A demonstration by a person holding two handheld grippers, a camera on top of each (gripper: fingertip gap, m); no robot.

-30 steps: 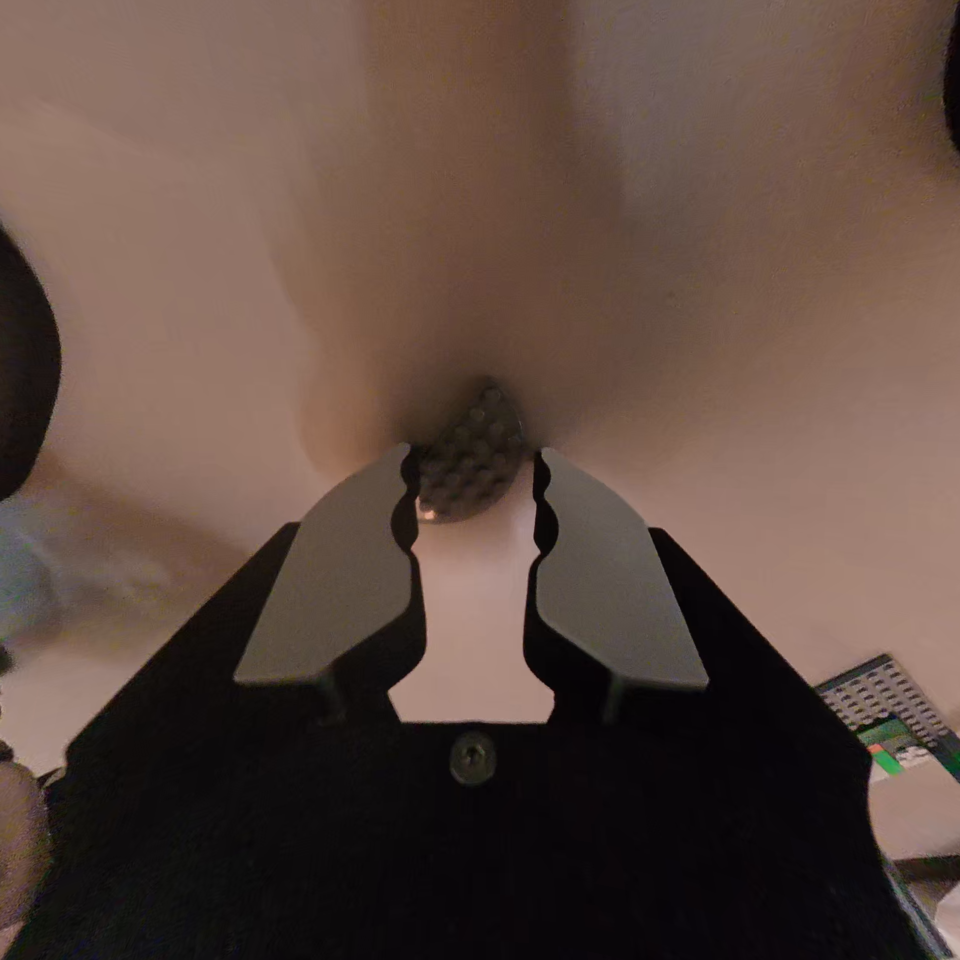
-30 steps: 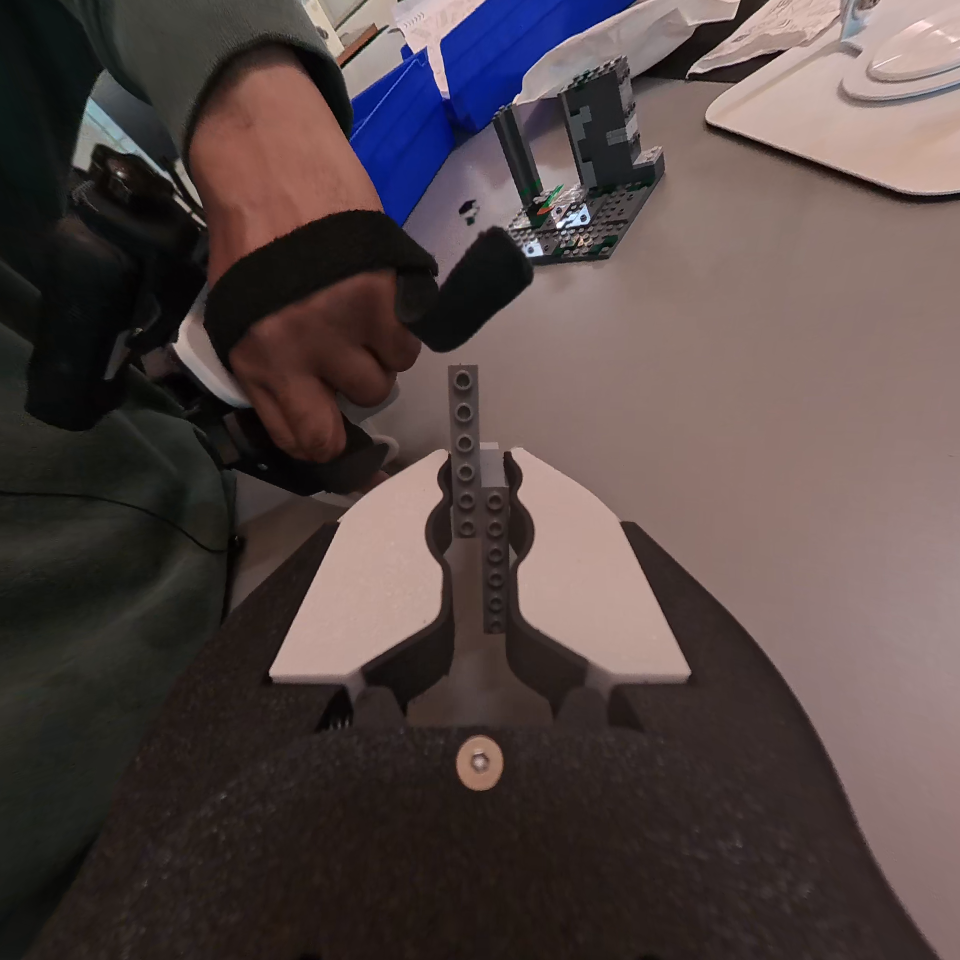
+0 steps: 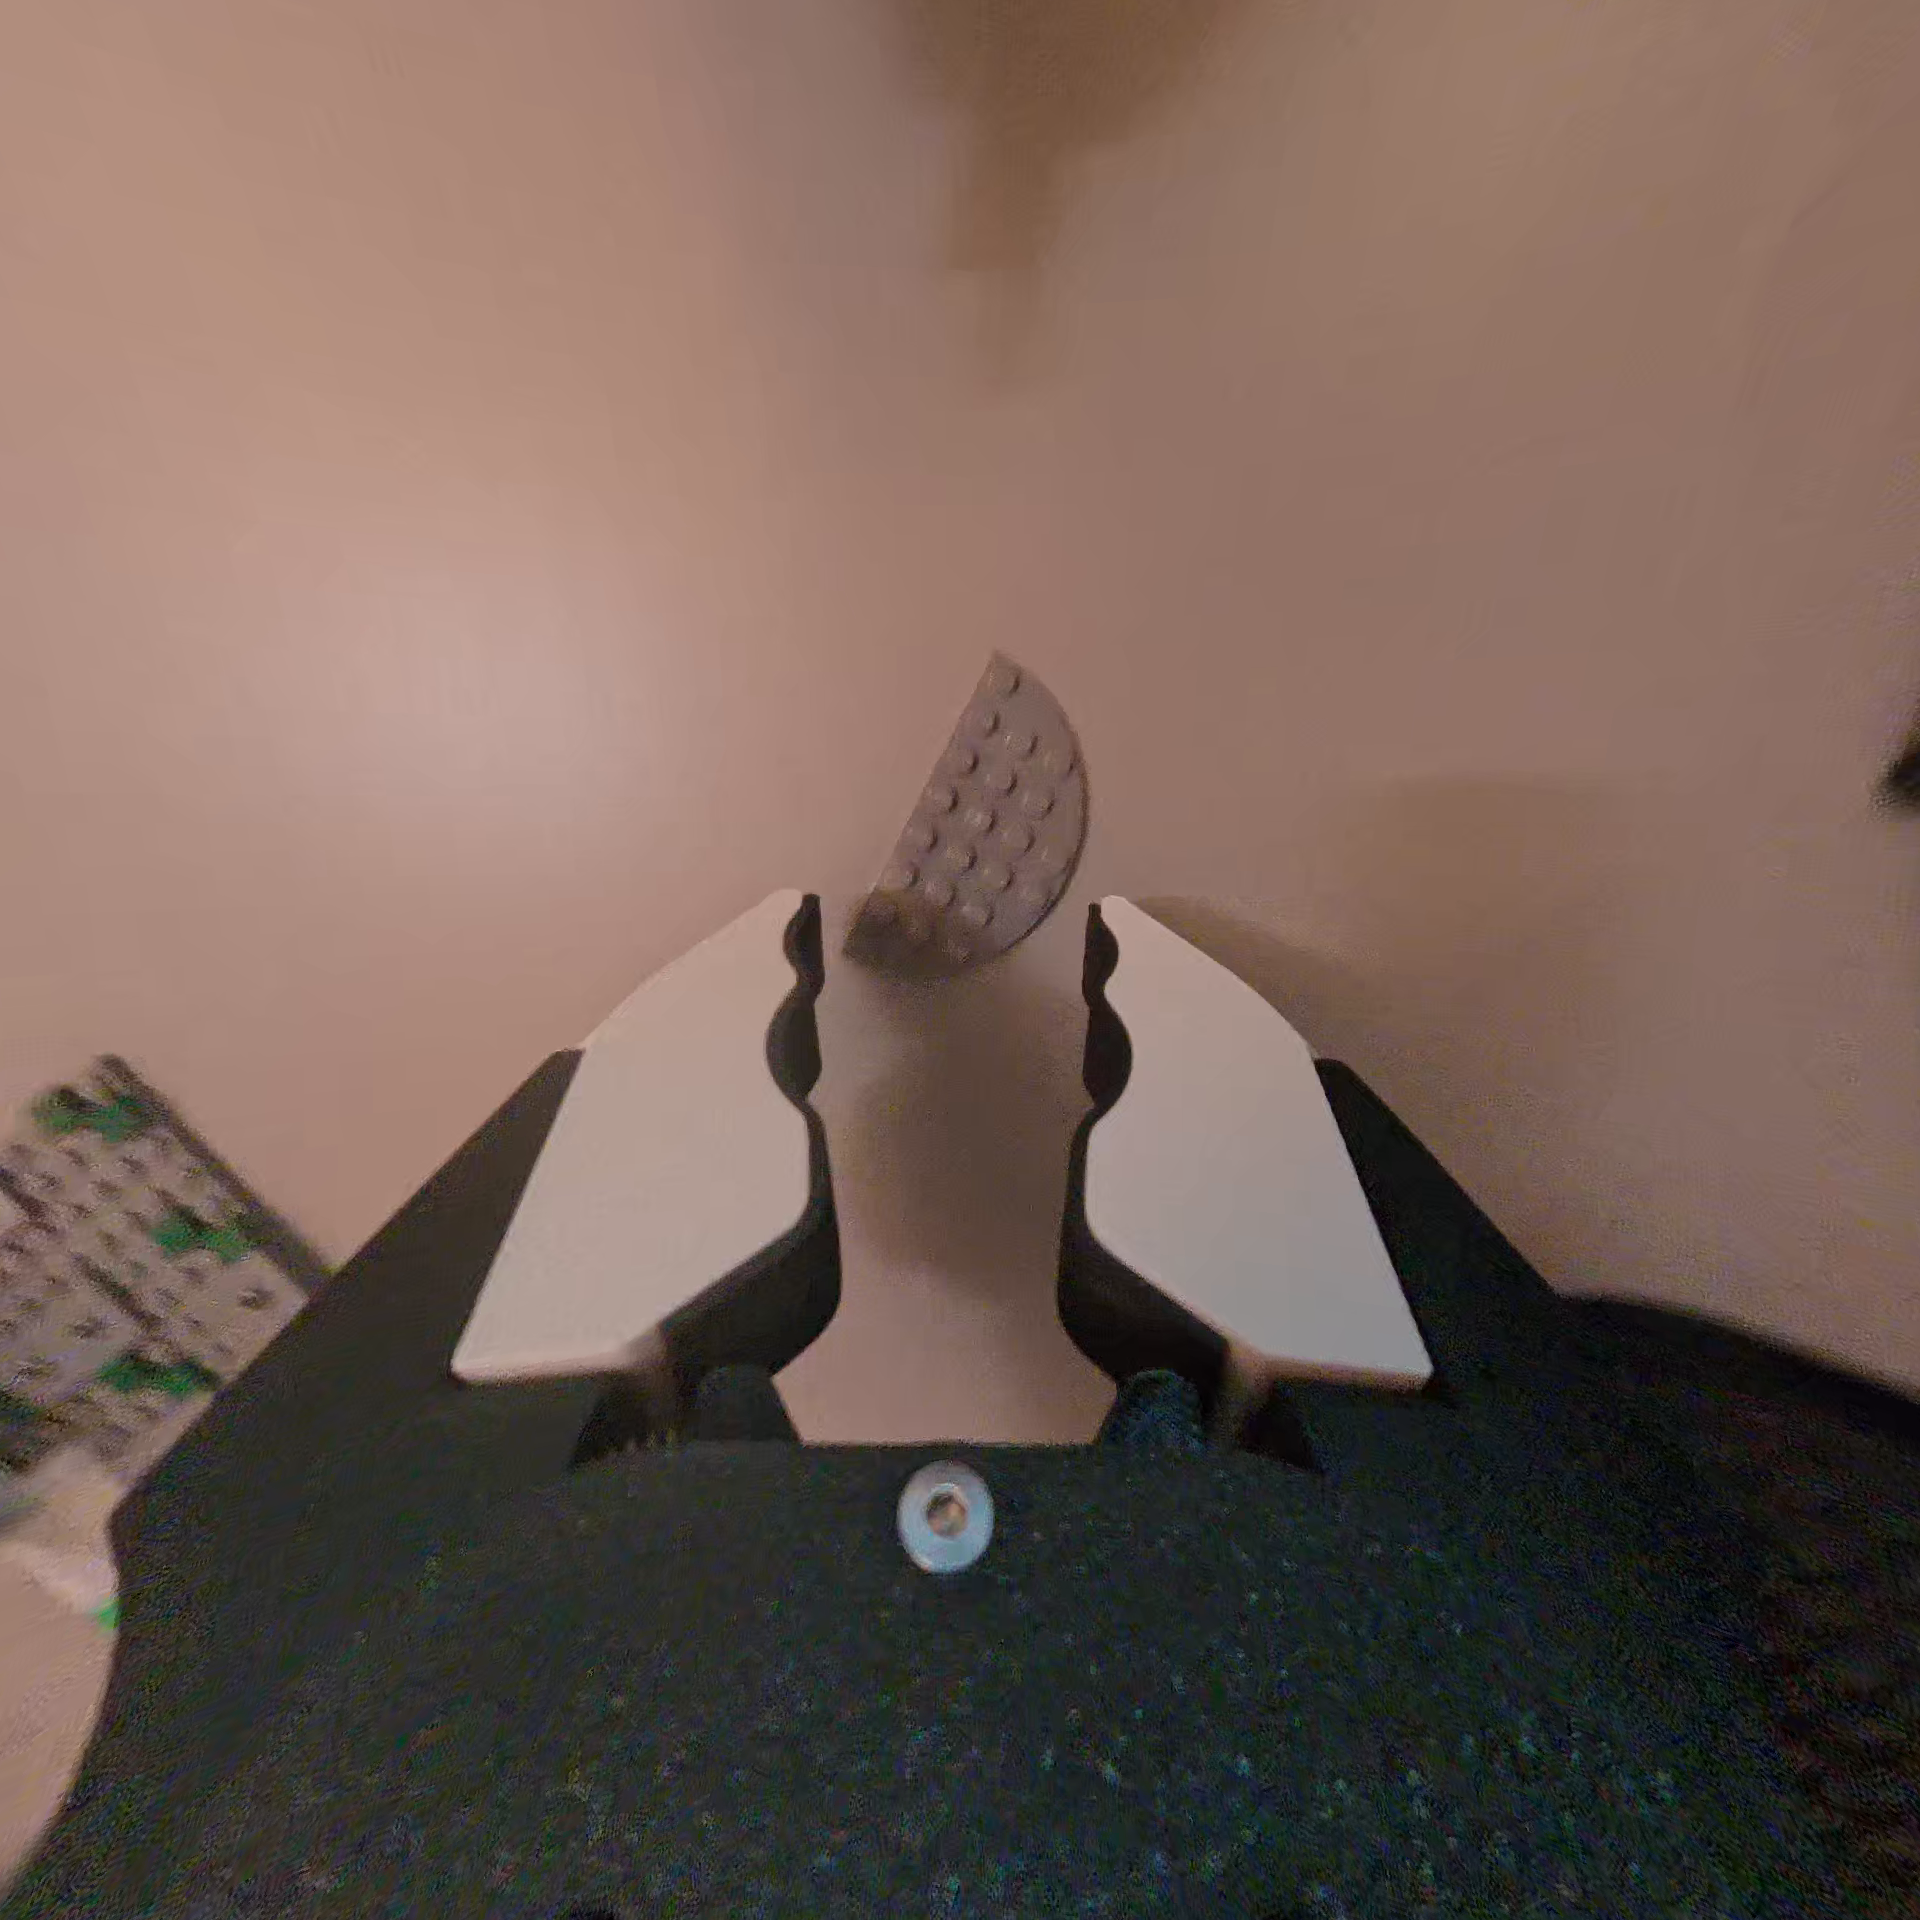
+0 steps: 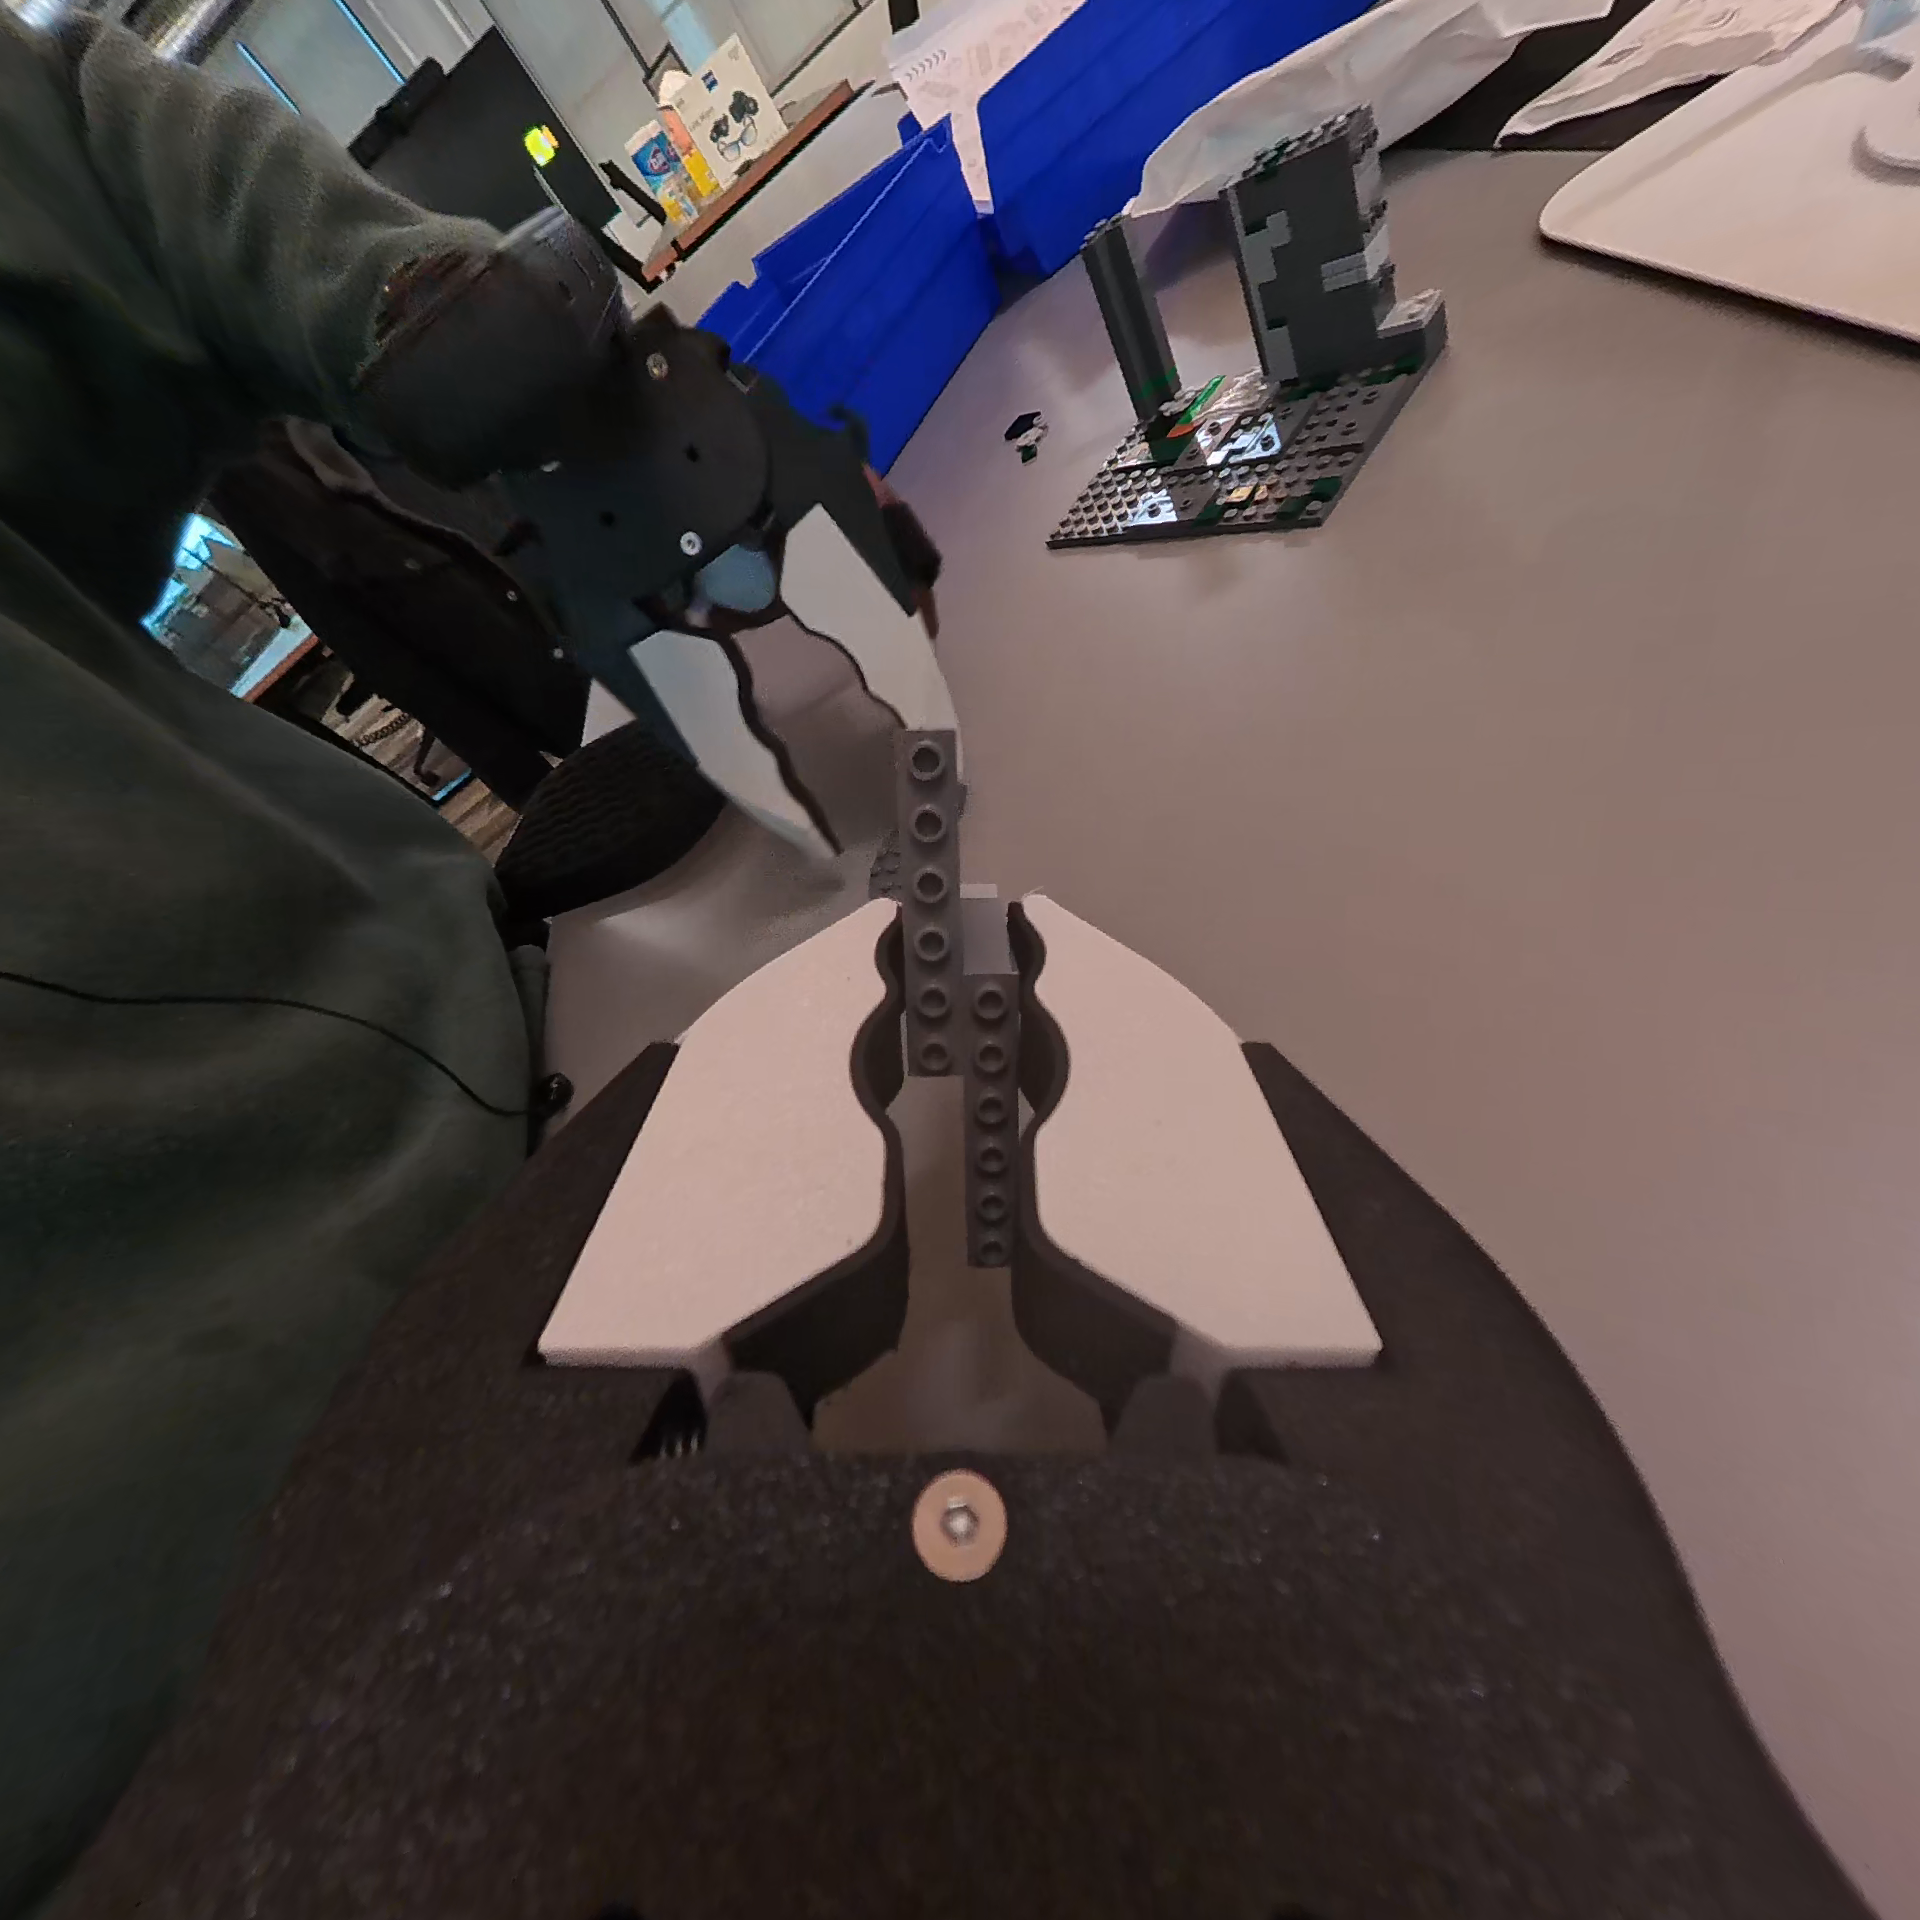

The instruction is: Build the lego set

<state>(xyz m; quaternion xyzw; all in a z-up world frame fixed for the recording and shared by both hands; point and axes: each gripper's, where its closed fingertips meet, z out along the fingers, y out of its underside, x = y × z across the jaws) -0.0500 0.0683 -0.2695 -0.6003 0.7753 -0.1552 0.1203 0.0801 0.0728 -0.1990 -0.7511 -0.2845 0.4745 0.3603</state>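
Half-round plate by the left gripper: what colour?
Grey, studded half-round plate; clearest in the left wrist view.

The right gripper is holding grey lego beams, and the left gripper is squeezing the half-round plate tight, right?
Not quite. The left gripper is open; the half-round plate lies on the table just beyond its fingertips, as the left wrist view shows. The right gripper does hold the grey lego beams.

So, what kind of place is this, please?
Probably an office or lab workroom: a grey table with a part-built lego model, blue bins beside it, and shelves with boxes behind.
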